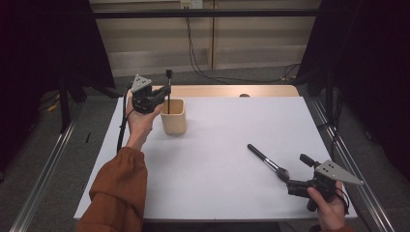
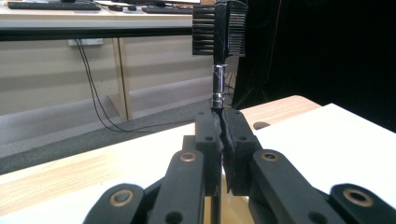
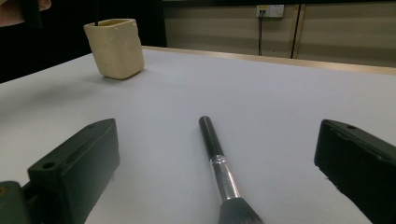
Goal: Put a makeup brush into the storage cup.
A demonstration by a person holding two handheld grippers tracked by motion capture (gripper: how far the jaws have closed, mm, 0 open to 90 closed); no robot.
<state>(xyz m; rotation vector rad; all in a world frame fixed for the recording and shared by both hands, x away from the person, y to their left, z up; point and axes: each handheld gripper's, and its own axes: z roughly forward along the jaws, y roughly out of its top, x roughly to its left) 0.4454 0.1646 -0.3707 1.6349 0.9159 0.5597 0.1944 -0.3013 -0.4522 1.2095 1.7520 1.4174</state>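
Right gripper (image 3: 219, 163) astride brush (image 3: 219, 168)

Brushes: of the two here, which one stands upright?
The comb-headed brush gripped by the left gripper, standing in the cup; the round brush lies flat.

A white table (image 1: 217, 183) stands on grey floor (image 1: 53, 159). Beyond the table's far edge, black cables (image 1: 193, 53) hang down a beige wall (image 1: 154, 38) from a socket (image 1: 191, 4). Black curtains (image 1: 43, 43) hang left and right of the table, and metal rails (image 1: 43, 164) run along its sides.
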